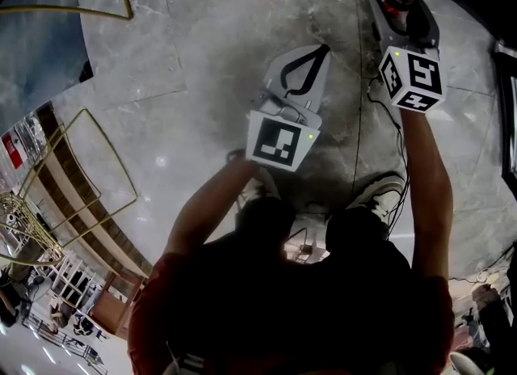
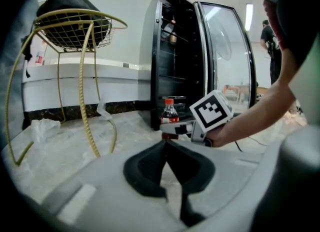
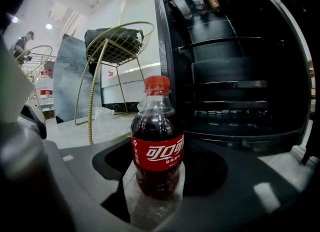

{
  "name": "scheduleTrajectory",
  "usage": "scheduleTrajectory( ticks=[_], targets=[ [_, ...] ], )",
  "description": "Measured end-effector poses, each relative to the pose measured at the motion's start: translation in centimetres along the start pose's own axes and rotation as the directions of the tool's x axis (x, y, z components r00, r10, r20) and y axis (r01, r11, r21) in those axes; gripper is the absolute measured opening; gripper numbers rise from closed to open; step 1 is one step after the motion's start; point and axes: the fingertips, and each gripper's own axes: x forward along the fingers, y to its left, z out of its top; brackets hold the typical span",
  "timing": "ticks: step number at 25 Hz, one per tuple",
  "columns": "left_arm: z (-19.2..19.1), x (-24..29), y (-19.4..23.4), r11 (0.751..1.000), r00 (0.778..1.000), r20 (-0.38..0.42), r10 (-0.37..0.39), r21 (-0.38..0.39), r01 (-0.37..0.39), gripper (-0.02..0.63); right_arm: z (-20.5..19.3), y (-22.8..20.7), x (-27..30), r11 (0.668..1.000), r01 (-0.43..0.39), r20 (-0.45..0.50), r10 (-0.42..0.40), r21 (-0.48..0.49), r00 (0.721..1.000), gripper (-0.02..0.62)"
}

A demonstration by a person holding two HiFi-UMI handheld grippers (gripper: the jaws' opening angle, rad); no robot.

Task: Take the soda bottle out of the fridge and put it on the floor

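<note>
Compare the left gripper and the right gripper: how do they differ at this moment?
The right gripper has its jaws clamped on an upright soda bottle; the left gripper has its jaws together on nothing. The right gripper reaches nearer the open fridge; the left gripper hangs further back. Both carry a marker cube.

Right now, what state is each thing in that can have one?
soda bottle: upright, capped, gripped low on its body.
glass fridge door: swung wide open.
right gripper: closed on the soda bottle.
left gripper: jaws together, empty.
</note>
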Motion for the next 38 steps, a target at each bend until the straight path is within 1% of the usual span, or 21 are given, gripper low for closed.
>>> scheduleTrajectory(
  ticks=[8,13,16,18,22,27,32,38],
  targets=[
    [-0.3,-0.1,-0.1,1.0,1.0,-0.01,-0.001,-0.002,0.001,0.0,-0.5,0.7,-1.0,0.998,-0.002,-0.005,0.002,-0.065,1.0,0.301],
    [-0.4,-0.1,-0.4,1.0,1.0,-0.011,-0.006,-0.005,0.005,0.0,-0.6,0.7,-1.0,0.998,-0.001,0.0,0.001,-0.065,1.0,0.301],
    [-0.5,-0.1,-0.4,1.0,1.0,-0.012,-0.005,-0.028,0.005,0.0,-0.6,0.7,-1.0,0.998,0.001,0.001,-0.001,-0.065,1.0,0.301],
    [-0.5,-0.1,-0.5,1.0,1.0,-0.013,-0.005,-0.028,0.005,0.0,-0.6,0.6,-0.9,0.998,0.003,0.002,-0.003,-0.061,1.0,0.302],
    [-0.5,-0.2,-0.6,1.0,1.0,-0.014,-0.005,-0.017,0.005,0.0,-0.7,0.7,-0.9,1.0,-0.015,-0.002,0.015,-0.02,1.0,0.304],
    [-0.5,-0.2,-0.5,1.0,1.0,-0.009,-0.003,-0.02,0.003,0.0,-0.4,1.0,-1.0,0.999,-0.026,0.003,0.026,-0.021,1.0,0.354],
    [-0.3,-0.3,-0.4,1.0,1.0,-0.004,0.001,-0.026,-0.001,0.0,-0.2,1.5,-1.1,0.999,-0.036,0.01,0.036,-0.002,0.999,0.403],
    [-0.2,-0.5,-0.2,1.0,1.0,-0.003,0.012,-0.027,-0.012,0.0,-0.3,1.1,-2.0,0.999,-0.025,0.015,0.025,0.027,1.0,0.411]
  ],
)
